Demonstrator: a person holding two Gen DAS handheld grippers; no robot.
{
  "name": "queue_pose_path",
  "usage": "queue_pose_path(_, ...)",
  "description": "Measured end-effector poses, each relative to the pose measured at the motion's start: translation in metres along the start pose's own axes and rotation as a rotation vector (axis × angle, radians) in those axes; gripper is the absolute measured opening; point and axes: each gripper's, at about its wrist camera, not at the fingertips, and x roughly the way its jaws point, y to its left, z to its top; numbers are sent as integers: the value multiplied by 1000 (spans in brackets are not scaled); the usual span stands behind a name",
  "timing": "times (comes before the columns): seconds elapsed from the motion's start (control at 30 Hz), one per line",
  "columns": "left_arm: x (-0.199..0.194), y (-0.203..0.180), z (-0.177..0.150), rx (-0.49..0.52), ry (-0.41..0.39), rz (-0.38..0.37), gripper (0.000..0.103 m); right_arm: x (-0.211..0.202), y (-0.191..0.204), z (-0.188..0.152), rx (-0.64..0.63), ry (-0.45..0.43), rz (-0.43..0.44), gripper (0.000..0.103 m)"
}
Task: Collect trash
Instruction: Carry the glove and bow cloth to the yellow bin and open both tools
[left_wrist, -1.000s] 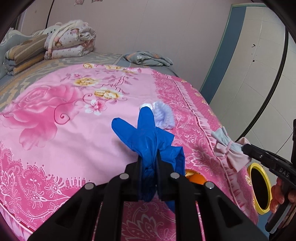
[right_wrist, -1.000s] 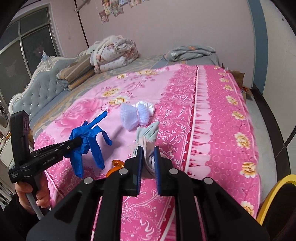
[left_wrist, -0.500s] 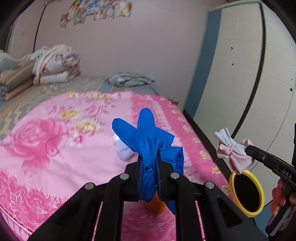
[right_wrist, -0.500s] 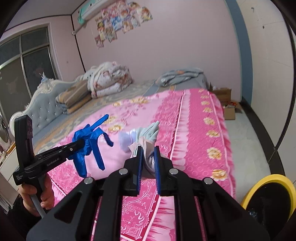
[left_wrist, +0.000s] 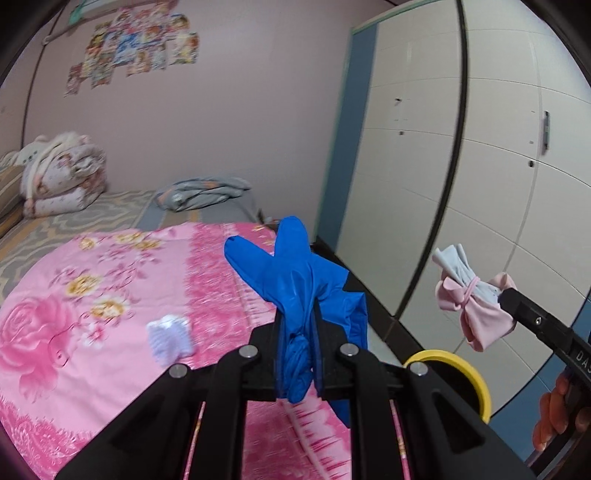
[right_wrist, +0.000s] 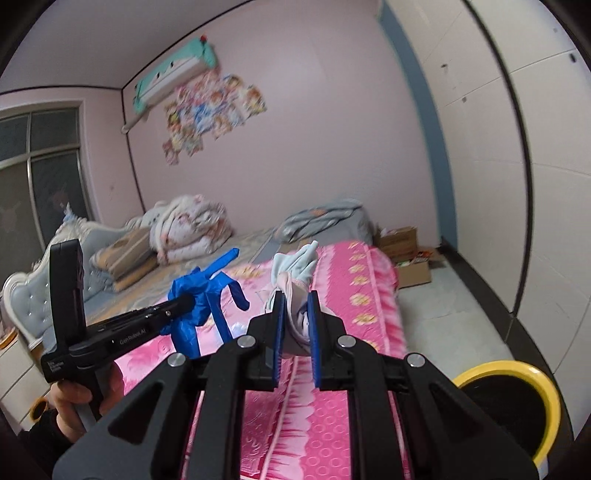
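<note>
My left gripper (left_wrist: 297, 325) is shut on a blue rubber glove (left_wrist: 295, 273) and holds it in the air above the bed's edge; it also shows in the right wrist view (right_wrist: 201, 299). My right gripper (right_wrist: 295, 317) is shut on a pink and pale-blue cloth bundle (right_wrist: 297, 273), which also shows in the left wrist view (left_wrist: 469, 299). A yellow-rimmed black bin (right_wrist: 517, 395) stands on the floor at lower right, also in the left wrist view (left_wrist: 465, 373). A white ruffled scrap (left_wrist: 170, 338) lies on the pink bedspread (left_wrist: 74, 332).
Folded quilts (right_wrist: 188, 229) and a grey-blue blanket (left_wrist: 203, 192) lie at the far side of the bed. Cardboard boxes (right_wrist: 406, 254) sit on the floor by the wall. White wardrobe doors (left_wrist: 461, 166) stand to the right.
Both grippers have risen and swung right, away from the bed and toward the bin, each still holding its item. The orange thing under the glove is out of view.
</note>
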Motion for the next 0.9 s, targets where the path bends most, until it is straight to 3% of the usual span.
queue_pose_path(0.43, 19, -95, 30, 94, -39, -155, 11, -75, -70, 20, 78, -145, -208, 11)
queue_pose_path(0.9, 69, -169, 17, 156, 32, -286, 11, -91, -133, -1, 154, -167, -408, 11)
